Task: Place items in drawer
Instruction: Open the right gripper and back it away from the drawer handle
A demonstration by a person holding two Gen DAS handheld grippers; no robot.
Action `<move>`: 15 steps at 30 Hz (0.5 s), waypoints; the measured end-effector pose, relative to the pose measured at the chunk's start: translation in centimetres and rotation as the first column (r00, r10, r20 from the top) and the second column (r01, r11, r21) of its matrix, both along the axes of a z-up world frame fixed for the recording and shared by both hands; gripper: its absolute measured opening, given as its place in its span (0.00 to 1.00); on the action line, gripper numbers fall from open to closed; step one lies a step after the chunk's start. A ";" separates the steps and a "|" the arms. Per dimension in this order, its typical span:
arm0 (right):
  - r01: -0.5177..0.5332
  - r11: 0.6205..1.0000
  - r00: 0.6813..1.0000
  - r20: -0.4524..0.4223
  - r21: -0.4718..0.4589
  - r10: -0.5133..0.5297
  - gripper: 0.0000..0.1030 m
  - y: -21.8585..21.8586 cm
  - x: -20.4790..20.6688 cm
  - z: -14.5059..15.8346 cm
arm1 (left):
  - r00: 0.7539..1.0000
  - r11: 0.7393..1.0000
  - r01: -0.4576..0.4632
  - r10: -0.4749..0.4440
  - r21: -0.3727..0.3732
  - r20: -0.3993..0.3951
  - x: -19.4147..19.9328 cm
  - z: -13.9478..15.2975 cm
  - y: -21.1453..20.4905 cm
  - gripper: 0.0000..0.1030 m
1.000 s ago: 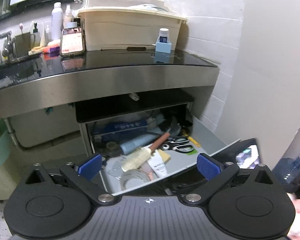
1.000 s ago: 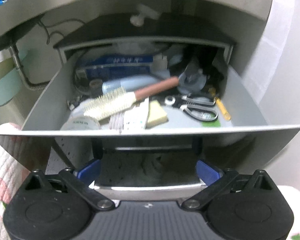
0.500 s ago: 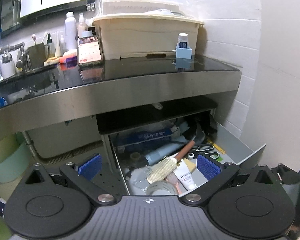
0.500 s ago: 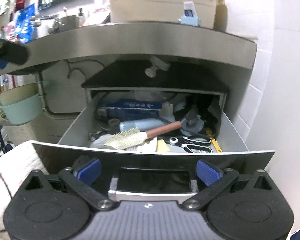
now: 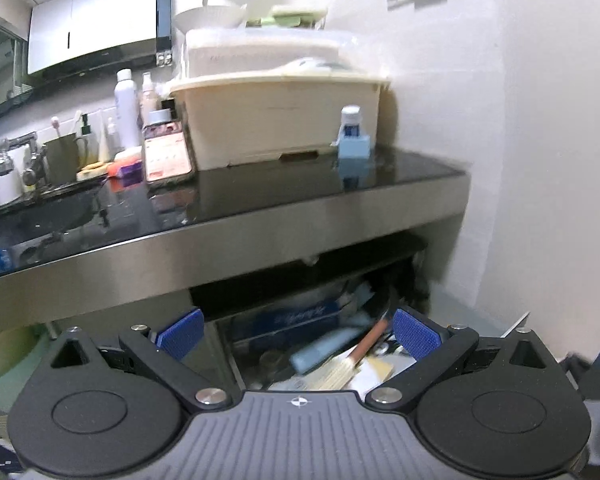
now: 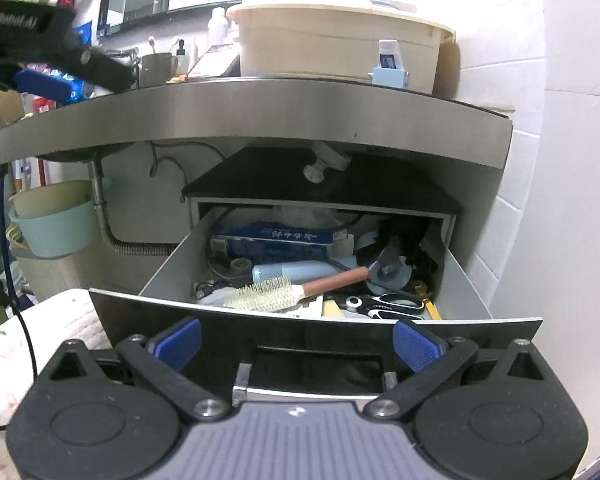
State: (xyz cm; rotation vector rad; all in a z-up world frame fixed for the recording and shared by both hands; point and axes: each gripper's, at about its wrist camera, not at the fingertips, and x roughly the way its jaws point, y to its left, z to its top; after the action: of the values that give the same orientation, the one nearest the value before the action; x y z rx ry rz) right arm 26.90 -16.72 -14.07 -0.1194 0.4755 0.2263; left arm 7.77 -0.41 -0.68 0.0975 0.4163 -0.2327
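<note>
The grey drawer (image 6: pixel 172 256) under the counter stands pulled open and holds a hairbrush (image 6: pixel 284 290) with a brown handle, black scissors (image 6: pixel 384 304), a light blue tube (image 6: pixel 292 272) and a blue box (image 6: pixel 276 240). My right gripper (image 6: pixel 296 342) is open and empty, just in front of the drawer's dark front panel (image 6: pixel 312 332) above its metal handle (image 6: pixel 312 392). My left gripper (image 5: pixel 298 332) is open and empty, raised in front of the counter edge, with the drawer (image 5: pixel 480 320) below it. The left gripper also shows at the upper left of the right wrist view (image 6: pixel 40 76).
The black counter (image 5: pixel 260 200) carries a cream storage bin (image 5: pixel 280 120), a small blue holder with a bottle (image 5: pixel 354 140), a phone (image 5: pixel 166 156), bottles and a faucet (image 5: pixel 16 152). A mint bucket (image 6: pixel 56 224) and a drain hose (image 6: pixel 112 240) sit left of the drawer. A white wall stands on the right.
Both grippers have drawn back and tilted upward. The left view has risen from the drawer to the counter top. The right gripper has backed away from the drawer front; the drawer stays open.
</note>
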 end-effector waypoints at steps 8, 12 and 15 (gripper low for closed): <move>0.049 0.999 0.999 0.001 0.005 -0.049 1.00 -1.1 -0.6 1.2 | 0.994 0.985 0.094 -0.101 -0.144 -0.043 2.1 0.7 0.9 0.99; 0.084 0.996 0.996 0.008 0.004 -0.085 1.00 -2.0 -0.7 1.5 | 0.996 0.990 0.083 -0.086 -0.115 -0.025 3.2 1.4 0.9 0.99; 0.107 0.994 0.994 0.009 0.016 -0.107 1.00 -2.6 -0.8 1.5 | 0.997 0.994 0.077 -0.077 -0.084 0.001 4.1 2.3 0.6 0.99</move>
State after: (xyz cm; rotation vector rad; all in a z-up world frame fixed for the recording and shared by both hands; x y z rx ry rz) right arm 26.06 -19.30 -12.53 -0.0792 0.4690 0.1244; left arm 11.83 0.19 1.65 0.0309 0.4052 -0.3258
